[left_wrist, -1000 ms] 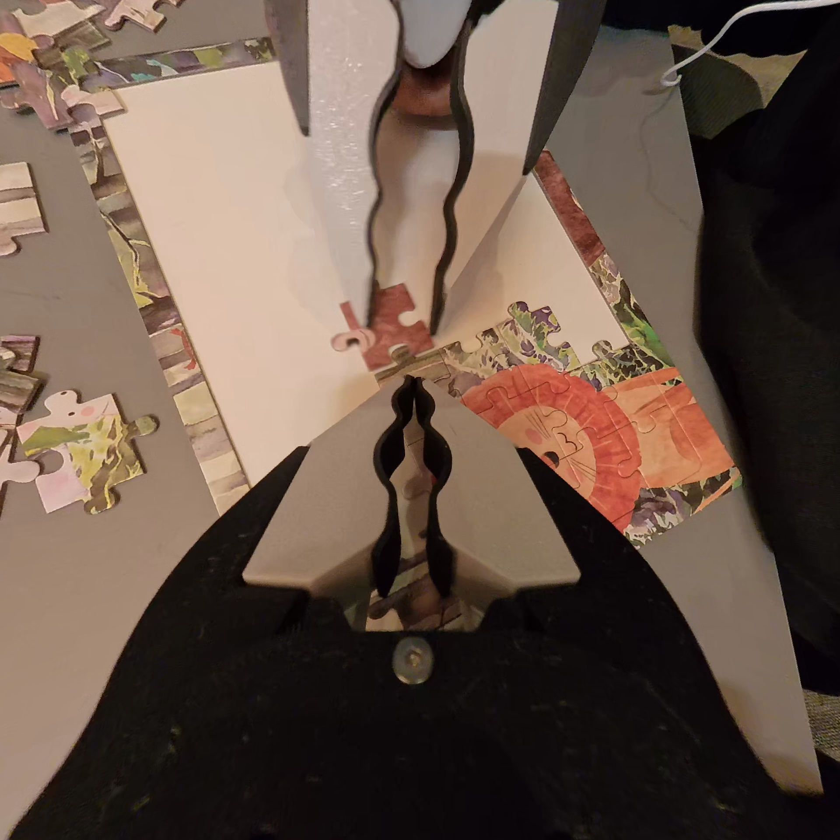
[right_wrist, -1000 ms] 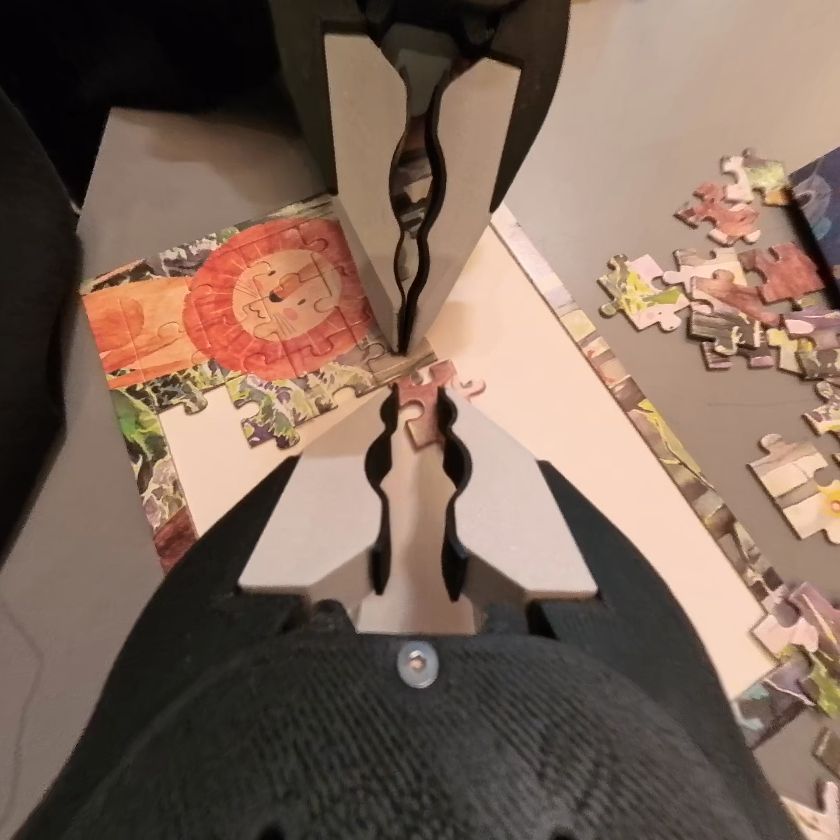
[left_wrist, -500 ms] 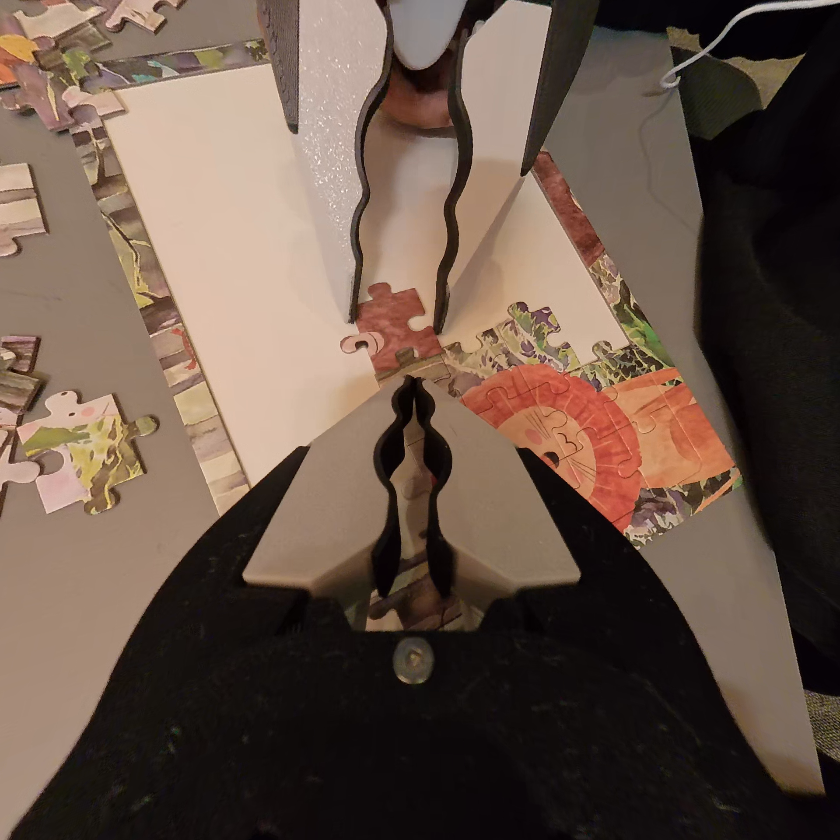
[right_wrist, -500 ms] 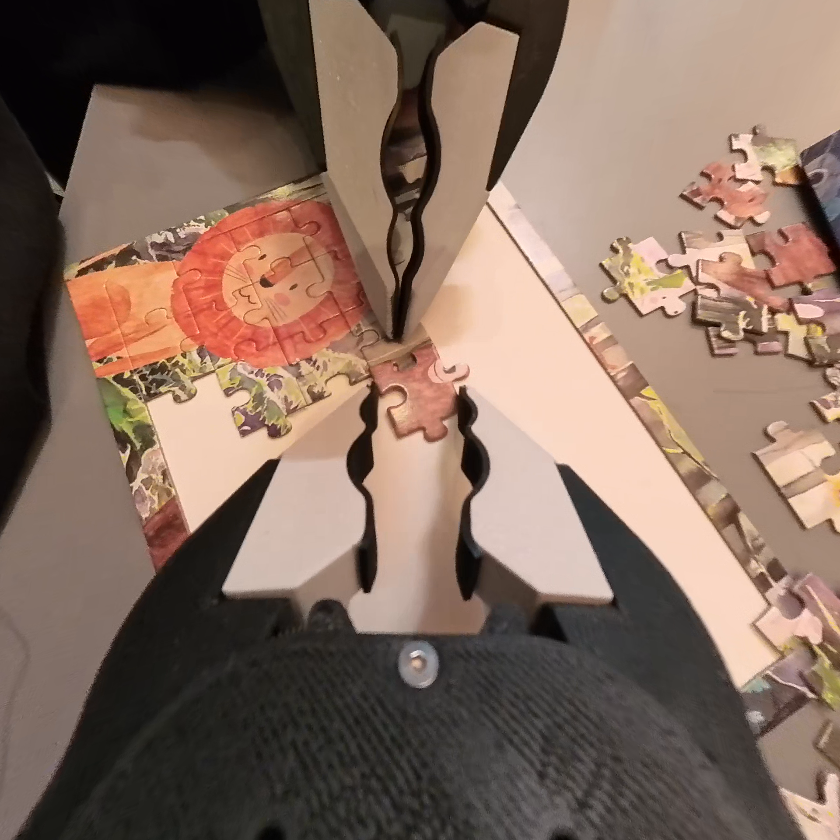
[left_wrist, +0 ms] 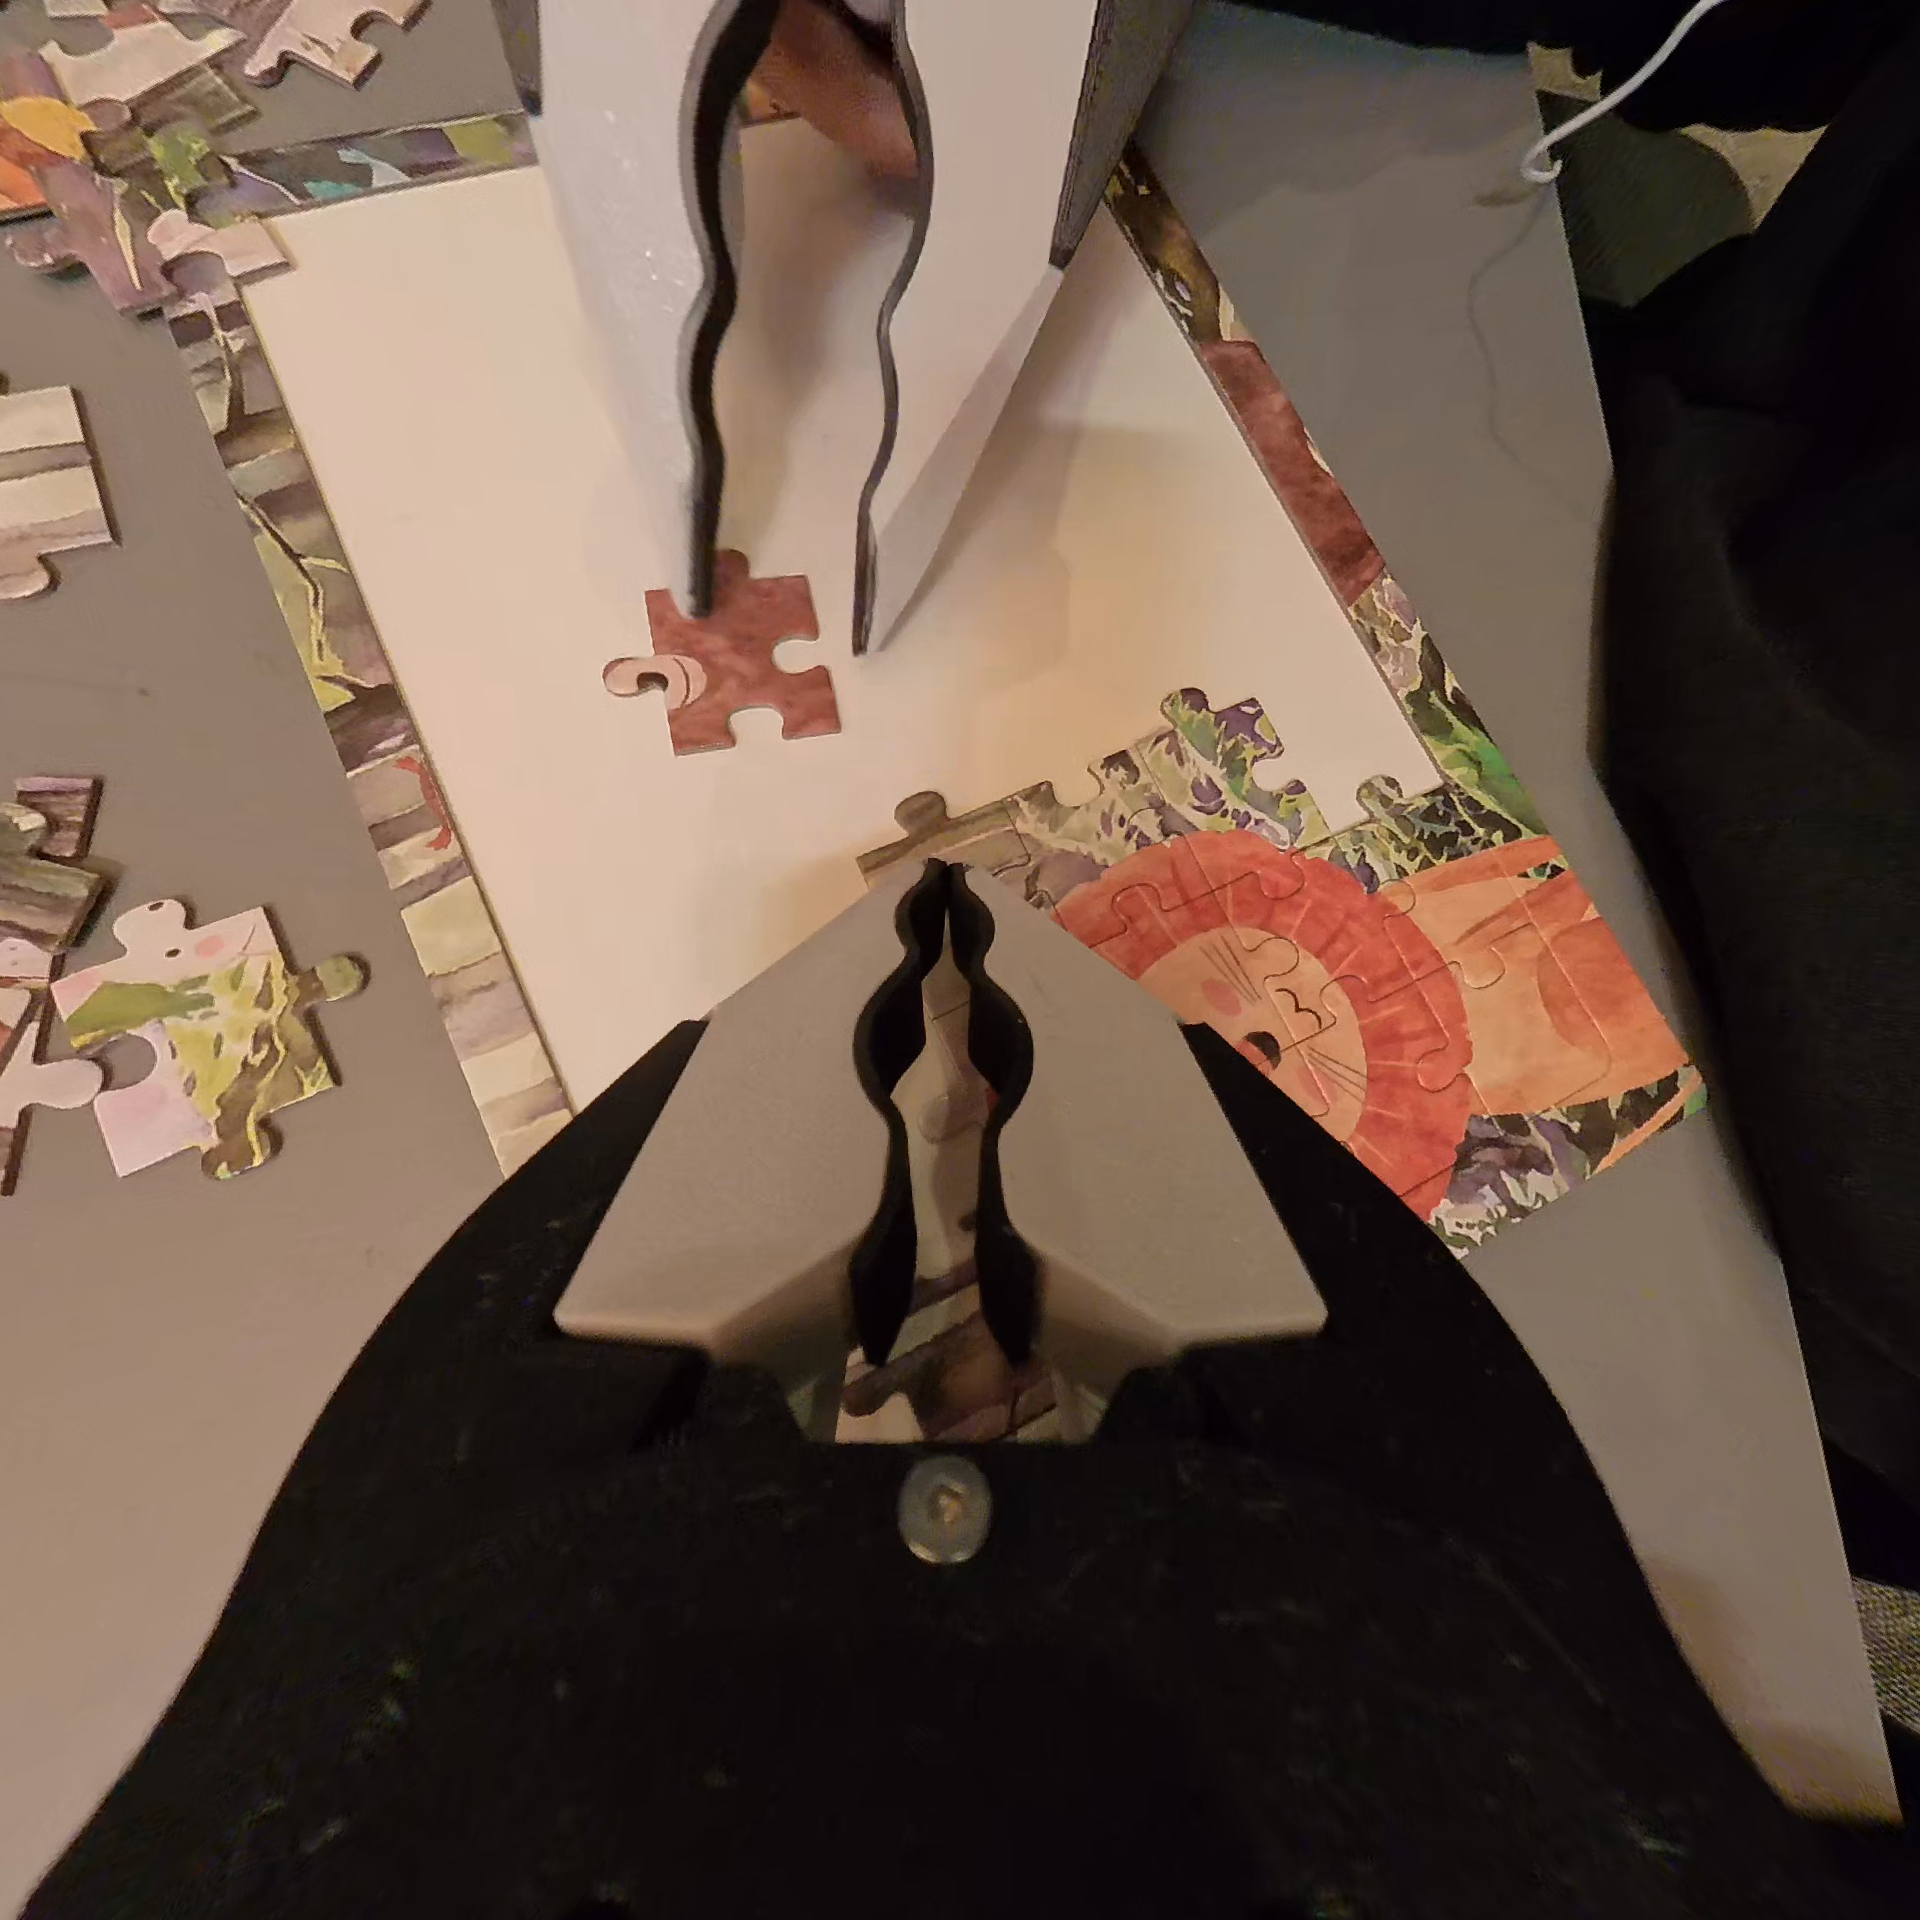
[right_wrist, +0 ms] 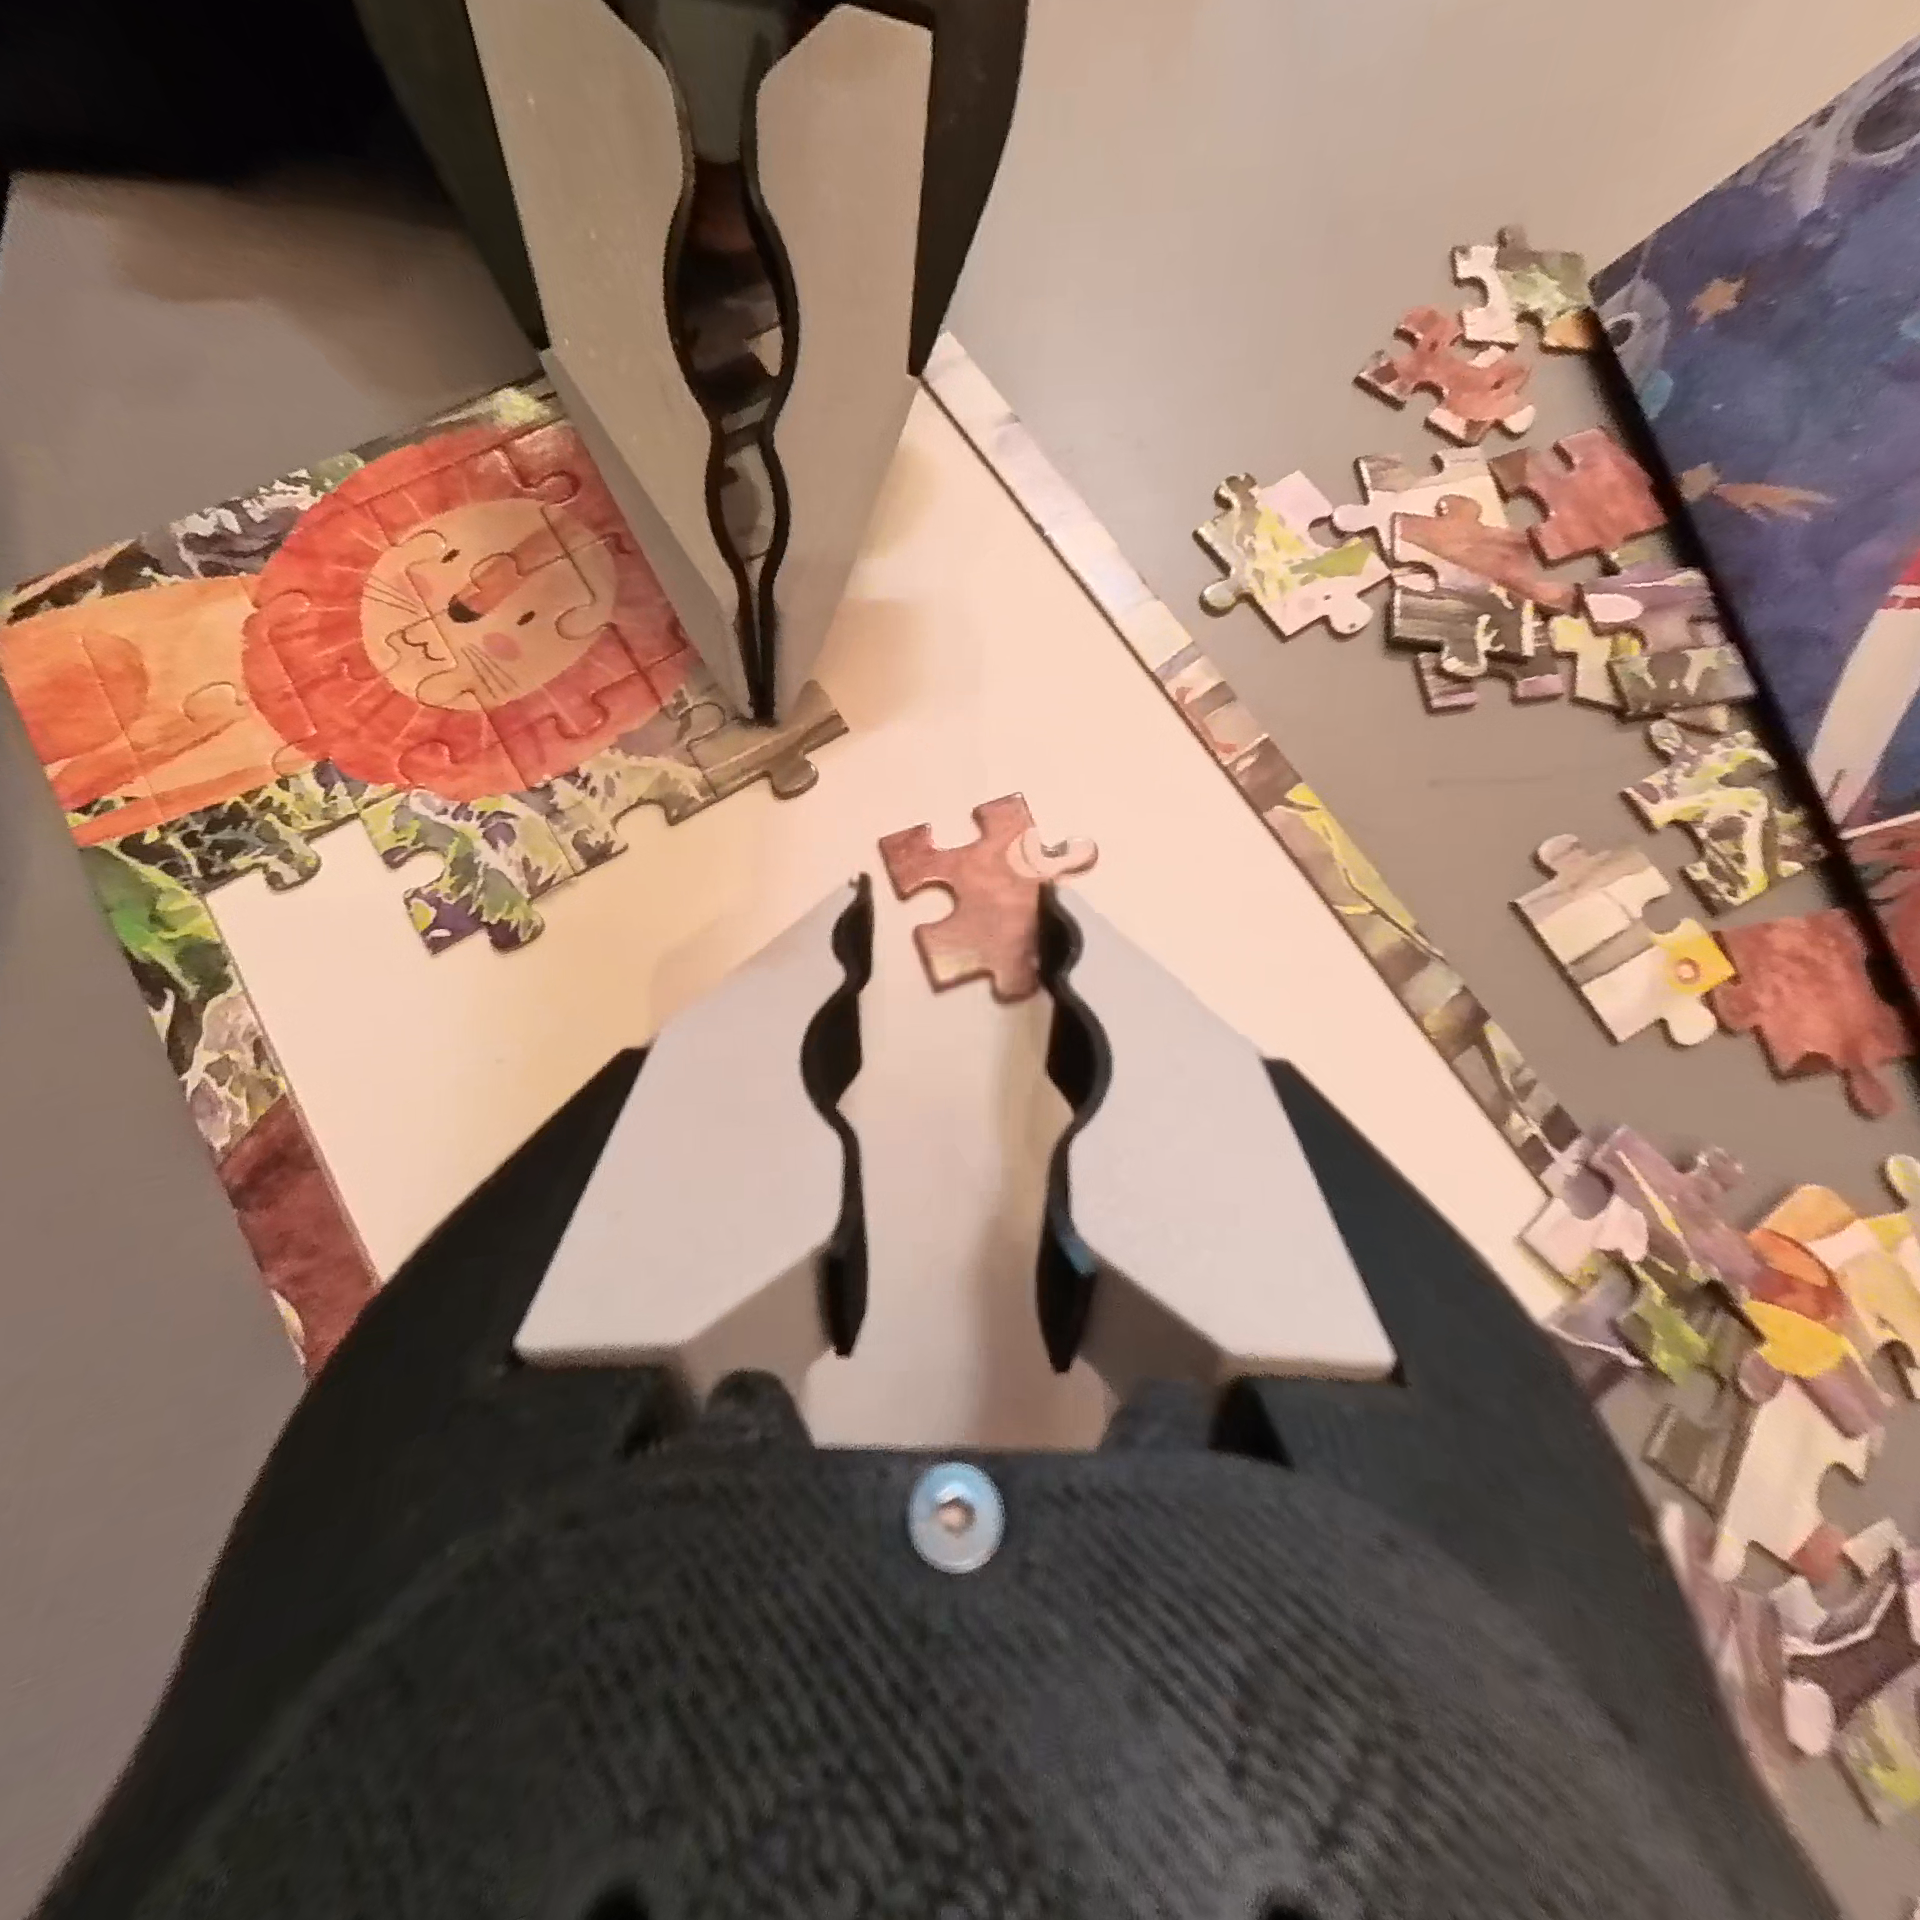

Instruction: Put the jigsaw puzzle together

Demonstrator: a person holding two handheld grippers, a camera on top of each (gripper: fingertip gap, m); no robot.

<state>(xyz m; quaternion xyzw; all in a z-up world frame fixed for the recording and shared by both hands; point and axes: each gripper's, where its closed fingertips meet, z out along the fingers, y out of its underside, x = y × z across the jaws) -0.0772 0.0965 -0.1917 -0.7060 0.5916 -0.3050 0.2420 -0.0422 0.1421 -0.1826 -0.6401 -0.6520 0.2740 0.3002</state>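
Observation:
The white puzzle tray [left_wrist: 468, 416] holds a joined lion section [left_wrist: 1299, 987] in one corner. My left gripper [left_wrist: 943, 878] is shut, and its tips rest on a grey edge piece [left_wrist: 925, 831] of that section. It also shows in the right wrist view [right_wrist: 764, 712], on the same grey piece [right_wrist: 774, 753]. A loose brown piece [right_wrist: 971, 894] lies flat on the bare tray [right_wrist: 520, 987], apart from the lion section [right_wrist: 436, 644]. My right gripper [right_wrist: 951, 899] is open around it, with one finger touching its edge. The open right gripper [left_wrist: 784, 623] and the brown piece [left_wrist: 743, 670] also show in the left wrist view.
Several loose pieces [left_wrist: 197, 1029] lie on the grey table left of the tray, and several more pieces [right_wrist: 1507, 582] show in the right wrist view. A blue picture board [right_wrist: 1787, 416] lies beyond them. A person's dark clothing [left_wrist: 1766, 727] and a white cord [left_wrist: 1538, 156] border the tray. About 7 centimeters separates my left fingertips from my right.
My right gripper opened, let go of the brown piece and drew back. The brown piece now lies apart from the grey edge piece it was against. My left gripper stays shut.

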